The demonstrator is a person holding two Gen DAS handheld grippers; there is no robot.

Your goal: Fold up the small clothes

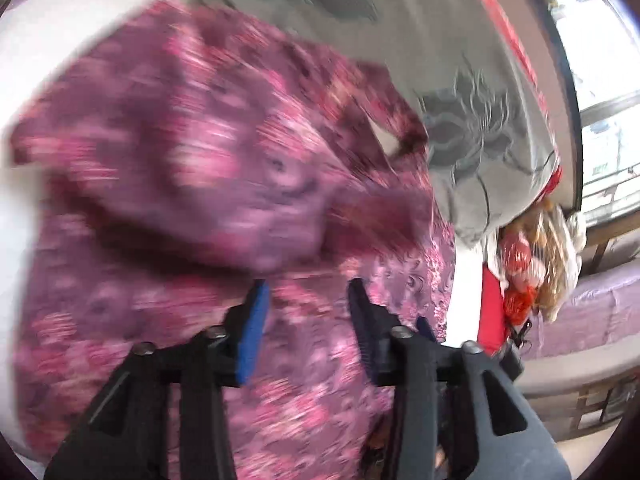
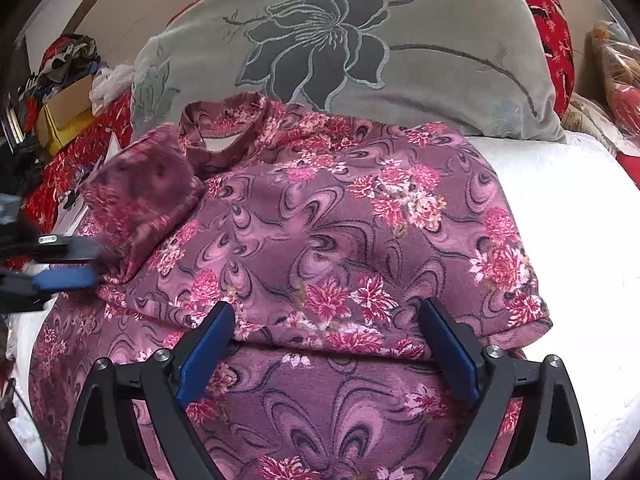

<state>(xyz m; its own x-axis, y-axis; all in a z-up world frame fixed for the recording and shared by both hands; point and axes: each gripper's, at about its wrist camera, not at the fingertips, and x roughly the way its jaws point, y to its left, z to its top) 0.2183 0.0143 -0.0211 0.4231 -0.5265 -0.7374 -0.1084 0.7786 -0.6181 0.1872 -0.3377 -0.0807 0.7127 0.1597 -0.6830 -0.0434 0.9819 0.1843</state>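
Purple floral top [image 2: 320, 224] spread on white bed [image 2: 560, 208], directly under right gripper [image 2: 328, 320], jaws wide apart, empty. Left gripper [image 1: 308, 292] also parted, at top's sleeve [image 2: 140, 184]. Grey flowered pillow [image 2: 360, 40] beyond.

Premises: a lived-in bedroom in a home. Evidence: a white quilted mattress surface [image 2: 560, 216] carrying a large grey velvet pillow with an embroidered dark flower [image 2: 344, 52]; red floral-print bedding [image 2: 552, 12] behind it; a yellow-brown cardboard box heaped with mixed clothing [image 2: 66, 92] at one side; a bright window [image 1: 604, 120] beyond the bed edge.
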